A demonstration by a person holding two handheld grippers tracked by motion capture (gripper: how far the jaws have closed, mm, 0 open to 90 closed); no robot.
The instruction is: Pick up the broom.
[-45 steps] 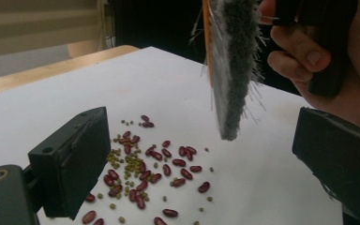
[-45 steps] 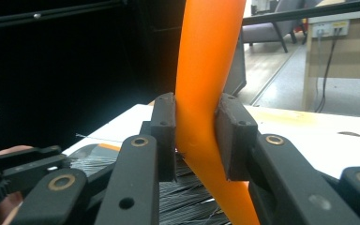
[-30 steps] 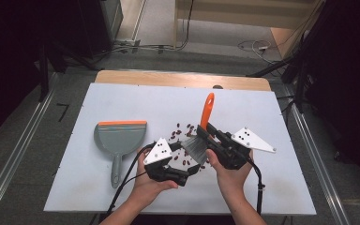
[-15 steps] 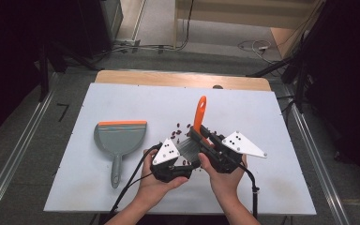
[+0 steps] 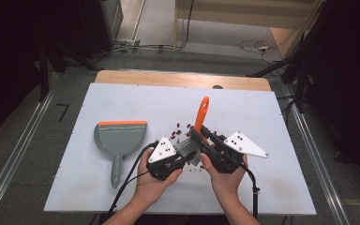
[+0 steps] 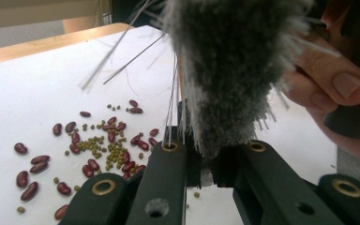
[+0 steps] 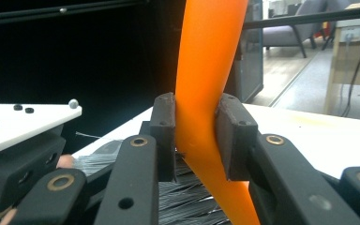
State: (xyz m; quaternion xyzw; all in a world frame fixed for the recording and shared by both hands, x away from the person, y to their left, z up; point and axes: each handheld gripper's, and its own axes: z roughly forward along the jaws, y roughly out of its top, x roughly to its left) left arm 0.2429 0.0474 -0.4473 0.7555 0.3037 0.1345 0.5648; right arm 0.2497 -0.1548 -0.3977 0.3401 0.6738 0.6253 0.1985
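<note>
A hand brush with an orange handle (image 5: 201, 112) and grey bristles (image 5: 189, 151) is held over the white table (image 5: 272, 187). My right gripper (image 7: 197, 140) is shut on the orange handle (image 7: 206, 70), which rises between its pads. My left gripper (image 6: 207, 161) is shut on the tips of the bristles (image 6: 225, 70). In the high view the left gripper (image 5: 183, 159) and the right gripper (image 5: 202, 137) sit close together near the table's middle. Red beans and small green ones (image 6: 98, 145) lie scattered on the table just beyond the brush, and the bean pile (image 5: 178, 133) sits left of the handle.
A grey dustpan with an orange lip (image 5: 119, 139) lies flat to the left, handle toward the person. A wooden edge (image 5: 178, 77) runs along the table's far side. The person's right hand (image 6: 337, 89) is close beside the bristles.
The two grippers have drawn closer together. The brush has shifted slightly left and toward the person, with its handle more upright. The dustpan and beans have not moved.
</note>
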